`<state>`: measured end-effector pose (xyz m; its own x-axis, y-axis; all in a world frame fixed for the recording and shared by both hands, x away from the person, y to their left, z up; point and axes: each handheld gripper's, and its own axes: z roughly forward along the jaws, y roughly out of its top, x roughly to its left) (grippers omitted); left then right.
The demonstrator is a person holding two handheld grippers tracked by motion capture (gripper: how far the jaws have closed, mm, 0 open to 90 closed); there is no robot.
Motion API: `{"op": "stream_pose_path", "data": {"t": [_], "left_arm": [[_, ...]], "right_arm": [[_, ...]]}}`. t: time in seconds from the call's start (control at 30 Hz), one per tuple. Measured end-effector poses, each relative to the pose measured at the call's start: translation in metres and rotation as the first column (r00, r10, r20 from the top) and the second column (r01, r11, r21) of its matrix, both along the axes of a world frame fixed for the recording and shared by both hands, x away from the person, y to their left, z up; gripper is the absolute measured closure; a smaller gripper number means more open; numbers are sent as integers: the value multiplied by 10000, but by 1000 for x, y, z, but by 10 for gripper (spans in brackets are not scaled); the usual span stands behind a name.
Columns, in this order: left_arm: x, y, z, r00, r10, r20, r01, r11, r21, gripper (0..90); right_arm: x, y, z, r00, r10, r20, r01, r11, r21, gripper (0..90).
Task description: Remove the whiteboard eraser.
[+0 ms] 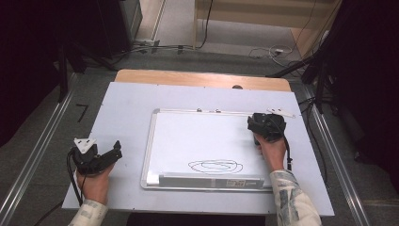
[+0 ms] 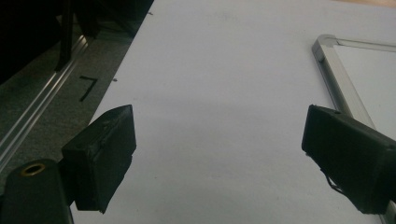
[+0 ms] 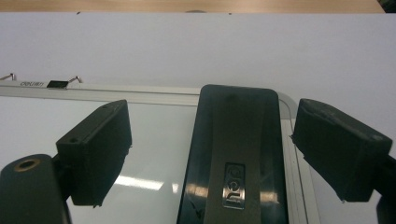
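A whiteboard [image 1: 197, 136] in a metal frame lies flat on the white table, with a black scribble [image 1: 215, 166] near its lower edge. My right gripper [image 1: 266, 126] is over the board's top right corner. In the right gripper view its jaws [image 3: 212, 116] stand open on either side of a black eraser [image 3: 233, 154] that lies on the board [image 3: 154, 140]; neither jaw touches it. My left gripper [image 1: 115, 151] rests on the table left of the board. It is open [image 2: 219, 126] with only bare table between its jaws, and the board's frame corner [image 2: 336, 79] is to its right.
A grey tray [image 1: 211, 180] runs along the board's near edge. A black clip [image 3: 57, 84] sits on its top frame, and a thin white strip [image 1: 280, 112] lies beyond the top right corner. Metal floor rails [image 1: 37, 155] flank the table. Cables lie on the floor behind.
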<state>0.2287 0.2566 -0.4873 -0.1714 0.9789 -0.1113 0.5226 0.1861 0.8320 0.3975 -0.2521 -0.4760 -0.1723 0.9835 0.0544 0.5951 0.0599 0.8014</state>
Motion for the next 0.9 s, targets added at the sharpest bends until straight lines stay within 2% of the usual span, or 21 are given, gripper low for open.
{"op": "stream_pose_path", "data": {"t": [0.17, 0.23, 0.33, 0.5, 0.57, 0.67, 0.9], "left_arm": [[0, 0, 0, 10000, -20, -6, 20, 10000, -21, 100], [1, 0, 0, 10000, -30, -2, 30, 10000, -14, 100], [1, -1, 0, 10000, -45, -8, 45, 10000, -32, 100], [1, 0, 0, 10000, -51, -10, 51, 10000, -44, 100], [1, 0, 0, 10000, -54, -12, 54, 10000, -57, 100], [1, 0, -1, 10000, -52, -6, 52, 9999, -91, 100], [1, 0, -1, 10000, -66, -52, 65, 9999, -119, 100]], "right_arm": [[3, -1, -4, 9999, -103, -82, 101, 9998, -148, 112], [2, 0, -3, 9998, -185, 17, 185, 9998, -102, 115], [3, -1, -4, 9992, -386, 52, 387, 9988, -286, 116], [5, -3, -4, 9991, -429, -9, 428, 9990, -134, 131], [6, -2, -6, 9992, -325, -249, 317, 9989, -334, 174], [5, -1, -7, 9994, -219, -249, 208, 9988, -450, 200], [7, -1, -10, 9977, -358, -584, 323, 9977, -589, 275]]}}
